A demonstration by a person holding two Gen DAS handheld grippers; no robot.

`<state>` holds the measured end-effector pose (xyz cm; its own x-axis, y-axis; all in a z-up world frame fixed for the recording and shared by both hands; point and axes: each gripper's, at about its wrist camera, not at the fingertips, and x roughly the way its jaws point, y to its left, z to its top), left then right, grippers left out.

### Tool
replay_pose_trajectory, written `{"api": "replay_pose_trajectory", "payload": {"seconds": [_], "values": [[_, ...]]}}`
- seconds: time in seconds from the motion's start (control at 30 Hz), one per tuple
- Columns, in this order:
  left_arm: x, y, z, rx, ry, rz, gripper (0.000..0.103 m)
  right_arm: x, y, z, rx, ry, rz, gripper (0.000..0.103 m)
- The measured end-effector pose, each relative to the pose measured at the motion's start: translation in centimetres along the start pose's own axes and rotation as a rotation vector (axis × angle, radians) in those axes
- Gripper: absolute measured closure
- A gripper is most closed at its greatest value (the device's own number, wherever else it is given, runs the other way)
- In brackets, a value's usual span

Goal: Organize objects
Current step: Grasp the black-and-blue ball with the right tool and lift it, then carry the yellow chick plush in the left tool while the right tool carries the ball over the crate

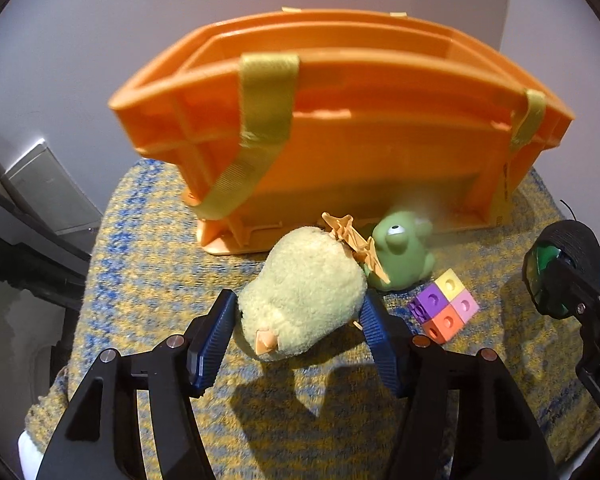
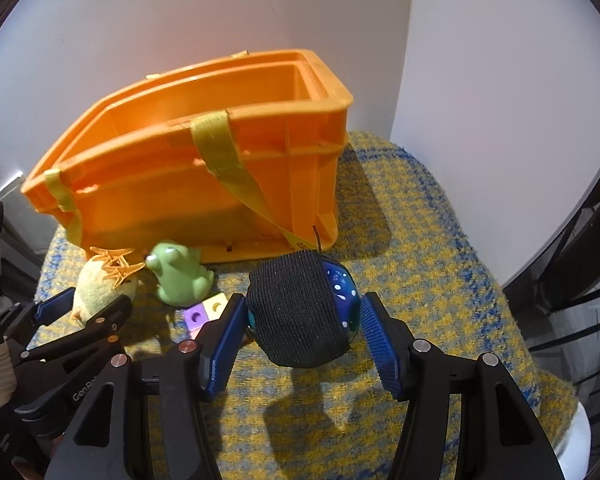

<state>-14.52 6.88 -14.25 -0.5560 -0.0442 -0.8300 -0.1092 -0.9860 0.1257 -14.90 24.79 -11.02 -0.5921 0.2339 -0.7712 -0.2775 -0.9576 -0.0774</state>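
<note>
In front of the orange crate [image 1: 340, 128], the left gripper [image 1: 298, 322] brackets the plush chick [image 1: 300, 296] and the right gripper [image 2: 304, 320] brackets the ball [image 2: 300, 312], both with jaws apart, so squeezing shut looks to come next.

A pale wall [image 1: 100, 40] rises behind, plain and evenly lit, meeting a second wall [image 2: 500, 100] at a corner on the right. Below lies a woven cloth [image 1: 148, 240] in yellow, blue and grey, covering a rounded surface; hard shadows fall across it toward the cameras. At the left a grey panel [image 1: 48, 184] leans against the wall, beside a dark frame [image 1: 20, 248]. On the right, dark bars [image 2: 572, 272] stand past the cloth's edge.
</note>
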Motion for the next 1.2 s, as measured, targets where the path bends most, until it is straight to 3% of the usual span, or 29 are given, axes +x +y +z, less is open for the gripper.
{"api": "replay_pose_trajectory", "payload": {"seconds": [0.47, 1.2], "values": [[-7.7, 2.3, 1.6, -0.056, -0.109, 0.032, 0.041, -5.0, 1.1, 2.3, -0.033, -0.092, 0.046, 0.045], [-12.0, 3.4, 8.1, -0.067, -0.218, 0.047, 0.041, -9.1, 2.1, 9.2, -0.067, -0.203, 0.067, 0.045]]}}
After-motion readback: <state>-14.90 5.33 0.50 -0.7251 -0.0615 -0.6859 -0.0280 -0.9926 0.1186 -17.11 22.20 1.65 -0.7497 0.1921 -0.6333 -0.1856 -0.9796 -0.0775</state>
